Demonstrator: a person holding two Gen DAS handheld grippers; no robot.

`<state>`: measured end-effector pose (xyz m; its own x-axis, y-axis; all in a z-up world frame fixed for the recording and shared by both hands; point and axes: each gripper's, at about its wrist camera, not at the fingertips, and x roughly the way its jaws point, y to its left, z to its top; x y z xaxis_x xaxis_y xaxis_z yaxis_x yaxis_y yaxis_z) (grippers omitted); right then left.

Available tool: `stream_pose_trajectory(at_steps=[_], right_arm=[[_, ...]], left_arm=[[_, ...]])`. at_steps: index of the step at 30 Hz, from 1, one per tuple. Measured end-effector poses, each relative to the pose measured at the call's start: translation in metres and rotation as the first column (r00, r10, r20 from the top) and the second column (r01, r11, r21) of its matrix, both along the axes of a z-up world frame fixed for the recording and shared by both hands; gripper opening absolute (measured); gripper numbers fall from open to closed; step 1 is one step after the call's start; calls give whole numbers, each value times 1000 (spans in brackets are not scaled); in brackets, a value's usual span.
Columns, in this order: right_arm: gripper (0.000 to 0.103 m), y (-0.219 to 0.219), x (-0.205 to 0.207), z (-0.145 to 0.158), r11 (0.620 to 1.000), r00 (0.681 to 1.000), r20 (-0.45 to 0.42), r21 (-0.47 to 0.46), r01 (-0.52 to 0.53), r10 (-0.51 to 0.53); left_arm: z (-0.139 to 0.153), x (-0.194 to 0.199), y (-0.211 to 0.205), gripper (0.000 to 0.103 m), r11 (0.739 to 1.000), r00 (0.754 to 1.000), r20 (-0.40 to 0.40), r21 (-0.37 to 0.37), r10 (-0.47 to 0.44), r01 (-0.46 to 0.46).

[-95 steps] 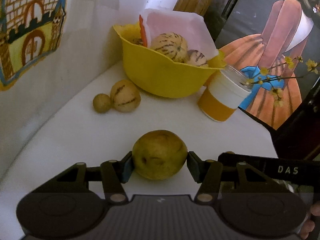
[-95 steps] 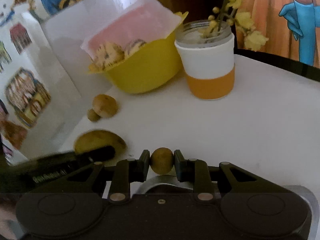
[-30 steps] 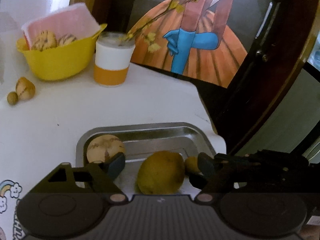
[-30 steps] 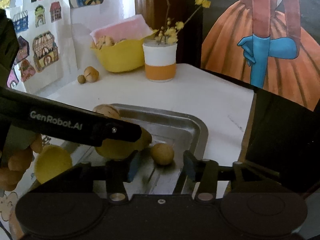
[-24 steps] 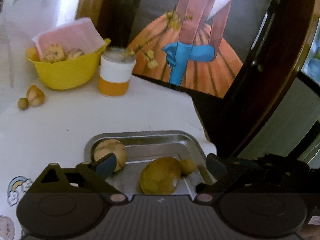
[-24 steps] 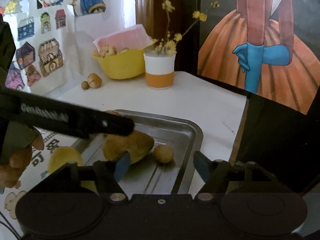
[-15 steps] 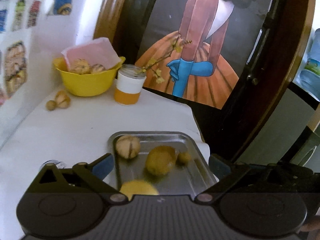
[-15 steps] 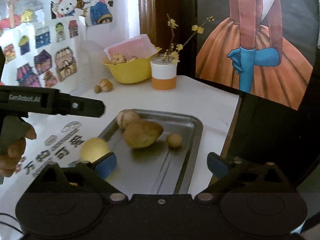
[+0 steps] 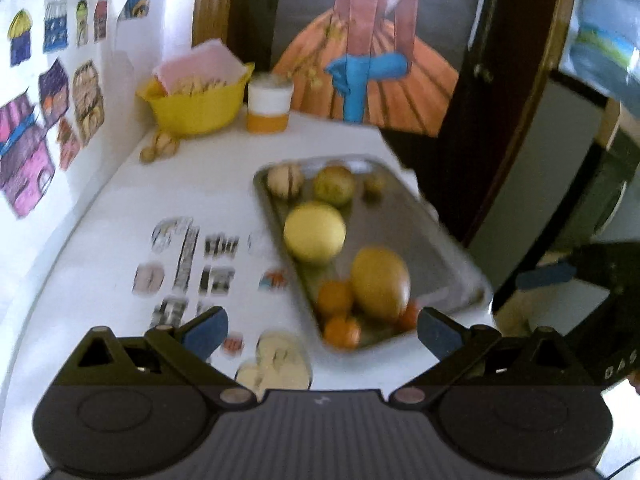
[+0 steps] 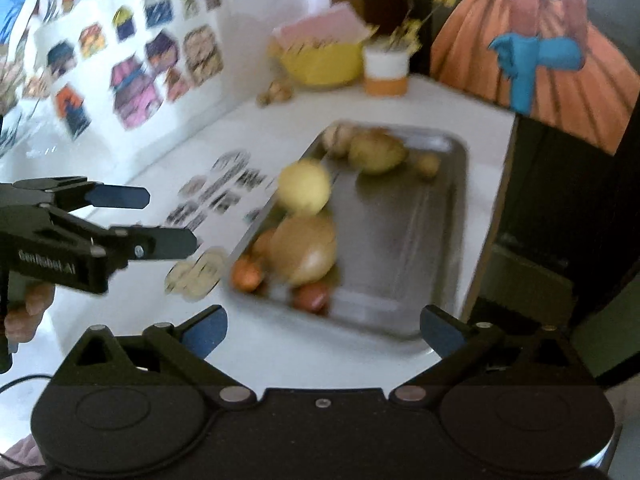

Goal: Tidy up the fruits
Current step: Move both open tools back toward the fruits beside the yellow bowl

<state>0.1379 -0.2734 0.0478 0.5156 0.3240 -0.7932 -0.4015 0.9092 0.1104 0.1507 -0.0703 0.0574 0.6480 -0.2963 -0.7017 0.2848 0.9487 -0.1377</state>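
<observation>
1. The left gripper (image 9: 320, 330) hung with its jaws spread wide and nothing between them; the right gripper (image 10: 324, 330) was likewise wide and empty.

2. Ahead of both pairs of jaws, the metal tray (image 9: 440, 236) lay on the white table (image 9: 120, 220), its near end just beyond the left gripper's fingertips.

3. The tray held the fruit: a pale yellow round fruit (image 9: 315, 233) straight ahead of the left jaws, a larger oval yellow-brown fruit (image 9: 380, 283) nearer and toward the right finger, small orange fruits (image 9: 335, 298) touching it at the near end, and at the far end a striped fruit (image 9: 285, 181), a green-brown fruit (image 9: 334, 185) and a small brown one (image 9: 375, 184).

4. Far beyond the jaws, two loose fruits (image 9: 160, 147) sat on the table beside the yellow bowl (image 9: 196, 108), which held more striped fruit; these probably remained to be moved.

5. The loose pair looked small, light and fairly firm, with smooth rounded skin that could roll or slip. A hold across the widest part, jaws level with the middle, pressing gently to avoid bruising, seemed wisest.

6. The cup with flowers (image 10: 386, 70) stood close to the bowl, so a reach there risked knocking it.

7. Both views were blurred, so finer skin detail could not be told.
</observation>
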Motion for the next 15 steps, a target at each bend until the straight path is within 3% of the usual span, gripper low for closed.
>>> stream_pose_trajectory(at_steps=[7,15], right_arm=[[102,40,-20,0,997,997,-59,-44,-58,56],[102,88,-18,18,977,981,-39,-94,-191,188]], left_arm=[[-3,-22,49,102,996,993,-76,-15,91,-93],[6,-22,113,102,962,961,-25,-13,274,-274]])
